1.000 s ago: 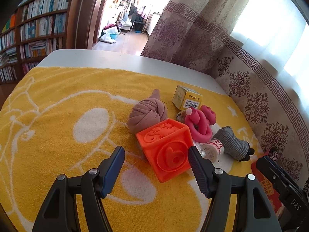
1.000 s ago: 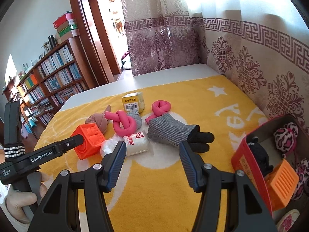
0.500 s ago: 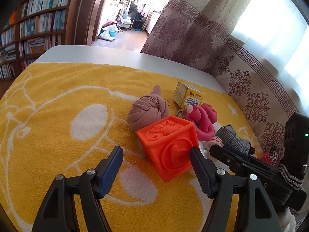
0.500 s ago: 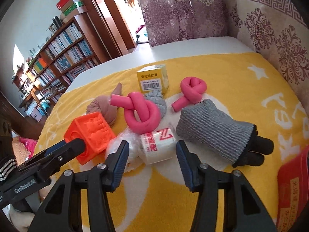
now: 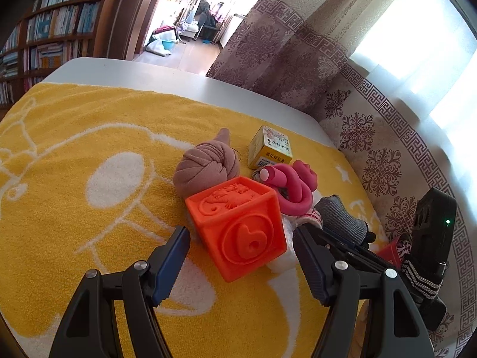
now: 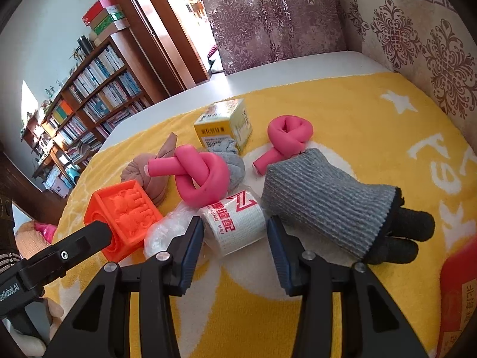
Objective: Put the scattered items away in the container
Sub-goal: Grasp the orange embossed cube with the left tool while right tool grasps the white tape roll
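White roll (image 6: 234,223) sits between closing right claw (image 6: 235,250), pads not yet pressing; crinkly plastic could slip it; left claw (image 5: 241,265) wide.

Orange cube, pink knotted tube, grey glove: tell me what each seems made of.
Orange cube: likely soft rubber or moulded plastic, matte, with embossed relief on its faces. Pink knotted tube: probably foam, smooth and matte, bent into a knot without creasing. Grey glove: ribbed knit fabric, its dark fingers possibly coated, though that is hard to tell.
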The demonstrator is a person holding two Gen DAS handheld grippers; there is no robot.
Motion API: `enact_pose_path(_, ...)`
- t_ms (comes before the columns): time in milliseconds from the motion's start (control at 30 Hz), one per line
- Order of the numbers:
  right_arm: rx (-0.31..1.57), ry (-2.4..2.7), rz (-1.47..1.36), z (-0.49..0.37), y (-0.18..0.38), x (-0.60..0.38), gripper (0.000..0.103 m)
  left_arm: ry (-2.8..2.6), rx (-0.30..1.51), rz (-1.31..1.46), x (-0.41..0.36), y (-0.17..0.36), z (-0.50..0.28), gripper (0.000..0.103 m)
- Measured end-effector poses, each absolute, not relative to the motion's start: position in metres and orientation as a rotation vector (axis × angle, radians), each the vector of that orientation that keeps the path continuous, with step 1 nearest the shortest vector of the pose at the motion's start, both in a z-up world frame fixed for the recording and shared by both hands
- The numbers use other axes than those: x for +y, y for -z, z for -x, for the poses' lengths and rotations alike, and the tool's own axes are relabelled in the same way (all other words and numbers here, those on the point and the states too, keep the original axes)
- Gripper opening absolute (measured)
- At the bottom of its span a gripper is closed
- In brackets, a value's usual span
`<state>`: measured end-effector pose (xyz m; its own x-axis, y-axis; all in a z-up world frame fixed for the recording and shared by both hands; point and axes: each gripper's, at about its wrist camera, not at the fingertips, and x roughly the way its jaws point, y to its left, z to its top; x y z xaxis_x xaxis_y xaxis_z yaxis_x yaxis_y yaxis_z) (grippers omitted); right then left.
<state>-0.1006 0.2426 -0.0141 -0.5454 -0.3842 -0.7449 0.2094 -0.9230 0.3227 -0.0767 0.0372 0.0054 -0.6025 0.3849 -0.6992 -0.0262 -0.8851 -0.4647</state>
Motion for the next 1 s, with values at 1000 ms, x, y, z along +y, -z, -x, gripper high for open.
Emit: enact_pose_path(1000,-0.364,2.579,-1.173,0.085,-0.003,0.259,0.044,-2.6,-0.535,1.163,0.04,-0.022,0.065,0.06)
